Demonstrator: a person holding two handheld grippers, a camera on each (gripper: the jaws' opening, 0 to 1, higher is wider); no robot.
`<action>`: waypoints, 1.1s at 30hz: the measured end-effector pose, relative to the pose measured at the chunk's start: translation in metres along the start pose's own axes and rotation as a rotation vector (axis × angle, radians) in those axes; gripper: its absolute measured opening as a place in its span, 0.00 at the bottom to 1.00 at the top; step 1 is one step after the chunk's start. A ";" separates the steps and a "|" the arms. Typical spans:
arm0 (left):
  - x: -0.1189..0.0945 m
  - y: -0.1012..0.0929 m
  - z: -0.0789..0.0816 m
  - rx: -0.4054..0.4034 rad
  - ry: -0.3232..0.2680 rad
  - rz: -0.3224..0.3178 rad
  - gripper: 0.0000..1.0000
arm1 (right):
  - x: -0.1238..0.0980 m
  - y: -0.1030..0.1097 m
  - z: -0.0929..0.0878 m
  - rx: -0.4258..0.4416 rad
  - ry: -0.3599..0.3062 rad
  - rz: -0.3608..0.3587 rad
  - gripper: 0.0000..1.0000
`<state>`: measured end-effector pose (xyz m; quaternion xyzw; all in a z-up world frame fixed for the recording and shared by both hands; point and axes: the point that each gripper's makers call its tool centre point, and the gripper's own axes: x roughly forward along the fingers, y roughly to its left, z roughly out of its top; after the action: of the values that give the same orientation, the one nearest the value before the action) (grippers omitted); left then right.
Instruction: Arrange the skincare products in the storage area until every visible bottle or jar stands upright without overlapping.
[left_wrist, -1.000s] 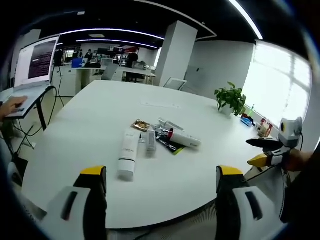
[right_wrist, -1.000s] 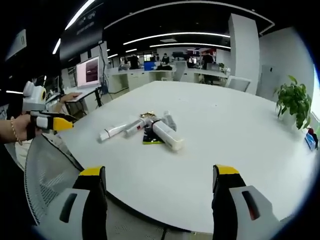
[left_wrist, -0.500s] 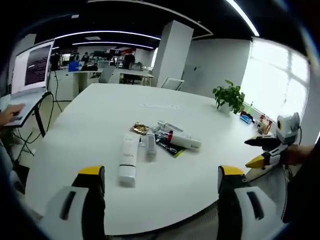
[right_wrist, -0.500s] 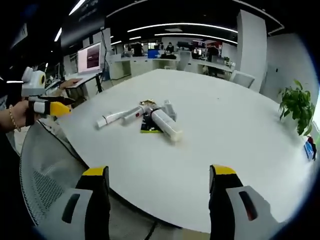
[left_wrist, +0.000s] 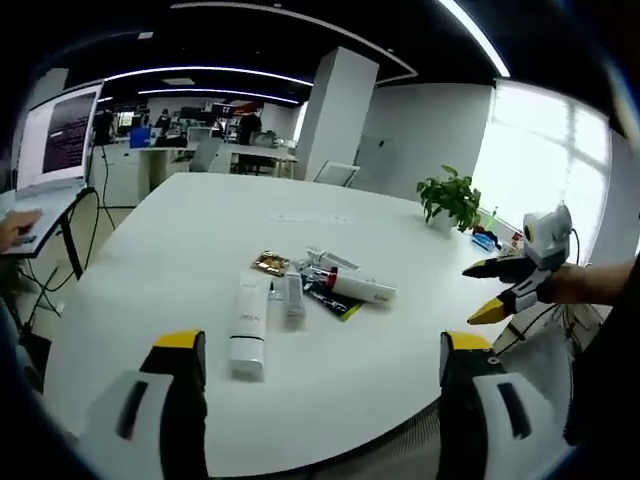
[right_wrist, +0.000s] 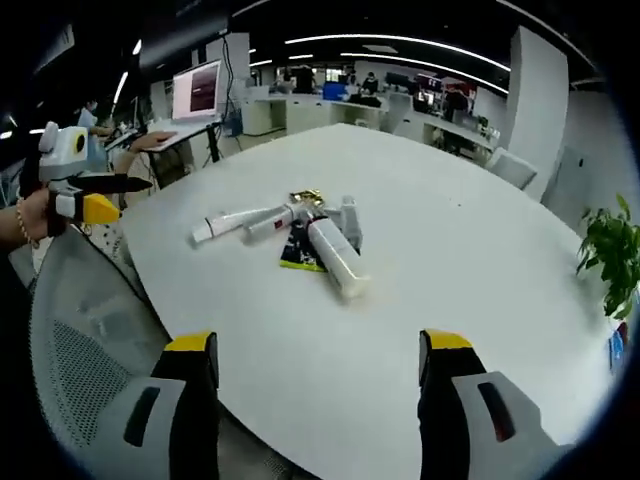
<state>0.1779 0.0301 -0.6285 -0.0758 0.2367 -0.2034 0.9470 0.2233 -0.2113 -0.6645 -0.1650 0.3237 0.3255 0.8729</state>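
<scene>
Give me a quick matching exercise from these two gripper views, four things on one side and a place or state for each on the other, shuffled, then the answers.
Things:
1. large white tube
2. gold sachet
3. potted plant
4. right gripper

Places or states:
A. standing upright near the table's far edge by the window
B. jaws apart, holding nothing
C. lying flat, at the near-left end of the pile in the left gripper view
D. lying at the far side of the pile

Pairs: 1-C, 2-D, 3-A, 4-B

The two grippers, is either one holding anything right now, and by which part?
Nothing is held. The left gripper and right gripper are both open, short of the tubes lying on the white table.
</scene>
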 end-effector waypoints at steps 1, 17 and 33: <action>0.001 -0.001 -0.001 0.006 0.005 -0.002 0.89 | 0.004 -0.002 0.004 -0.010 -0.001 0.003 0.82; 0.000 -0.002 0.000 -0.003 0.002 -0.020 0.88 | 0.057 -0.017 0.038 -0.157 0.099 0.089 0.68; 0.003 -0.001 -0.010 -0.003 0.045 -0.038 0.86 | 0.106 -0.016 0.040 -0.241 0.203 0.206 0.53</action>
<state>0.1756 0.0277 -0.6385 -0.0769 0.2568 -0.2225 0.9373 0.3139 -0.1540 -0.7053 -0.2665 0.3841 0.4311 0.7717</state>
